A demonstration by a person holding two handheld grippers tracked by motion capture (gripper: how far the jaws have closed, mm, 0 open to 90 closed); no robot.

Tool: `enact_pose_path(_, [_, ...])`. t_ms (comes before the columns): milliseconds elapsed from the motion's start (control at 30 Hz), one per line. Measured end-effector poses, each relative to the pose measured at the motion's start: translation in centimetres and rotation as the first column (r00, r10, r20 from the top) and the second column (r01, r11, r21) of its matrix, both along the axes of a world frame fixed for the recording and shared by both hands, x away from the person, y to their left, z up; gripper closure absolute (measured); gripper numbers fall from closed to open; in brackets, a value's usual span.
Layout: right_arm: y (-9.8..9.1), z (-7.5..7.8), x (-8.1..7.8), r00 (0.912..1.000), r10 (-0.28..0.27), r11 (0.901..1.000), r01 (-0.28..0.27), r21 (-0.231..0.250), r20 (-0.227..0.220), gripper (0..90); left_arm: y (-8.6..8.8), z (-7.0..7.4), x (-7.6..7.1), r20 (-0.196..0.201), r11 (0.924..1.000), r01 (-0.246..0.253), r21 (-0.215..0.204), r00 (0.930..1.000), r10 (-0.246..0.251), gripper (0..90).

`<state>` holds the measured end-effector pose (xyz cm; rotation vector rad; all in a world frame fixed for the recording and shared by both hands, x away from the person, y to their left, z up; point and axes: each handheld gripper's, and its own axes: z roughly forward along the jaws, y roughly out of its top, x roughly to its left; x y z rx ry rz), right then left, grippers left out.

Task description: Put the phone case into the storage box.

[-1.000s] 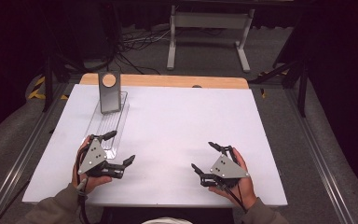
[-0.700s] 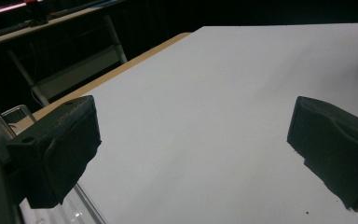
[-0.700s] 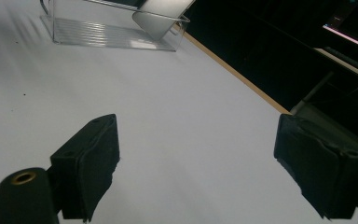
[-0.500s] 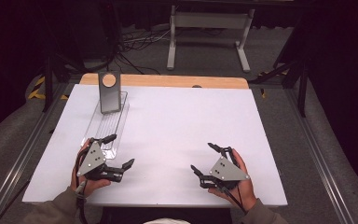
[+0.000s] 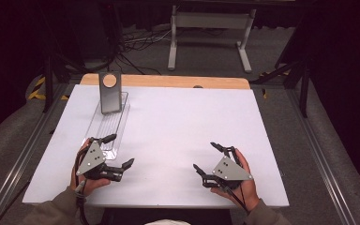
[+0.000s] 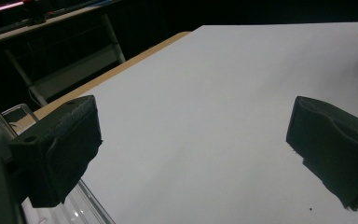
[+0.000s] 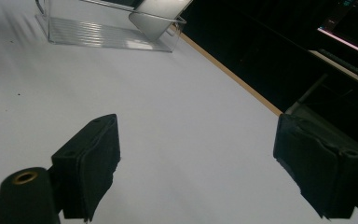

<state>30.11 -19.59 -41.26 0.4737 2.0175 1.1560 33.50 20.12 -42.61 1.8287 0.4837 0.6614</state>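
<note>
A grey slab (image 5: 110,92) stands upright in a clear tray (image 5: 104,129); the left gripper (image 5: 114,151) and right gripper (image 5: 207,157) rest wide open, empty, on the white table (image 5: 178,122).

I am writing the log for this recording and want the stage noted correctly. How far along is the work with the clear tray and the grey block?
Nothing looks done yet. The grey block stands upright at the far end of the clear tray. The left gripper is open, with one of its fingers over the tray's near end; the right gripper is open above the bare white table. Neither holds anything, so any grasp and all handling of the block or tray is left.
</note>
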Motion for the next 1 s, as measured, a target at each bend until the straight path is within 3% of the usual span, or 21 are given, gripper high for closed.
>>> enact_pose_path(600, [0.06, -0.24, 0.39, 1.0, -0.001, 1.0, 0.001, -0.004, -0.007, 15.7, -0.12, 0.16, 0.03, 0.012, 1.0, 0.003, -0.004, 0.9999, -0.003, 3.7])
enact_pose_path(1000, [-0.53, 0.26, 0.31, 1.0, -0.003, 0.9992, 0.003, 0.039, -0.001, 15.7, -0.21, 0.77, -0.13, 0.042, 0.9998, 0.017, -0.01, 0.999, -0.017, 4.0])
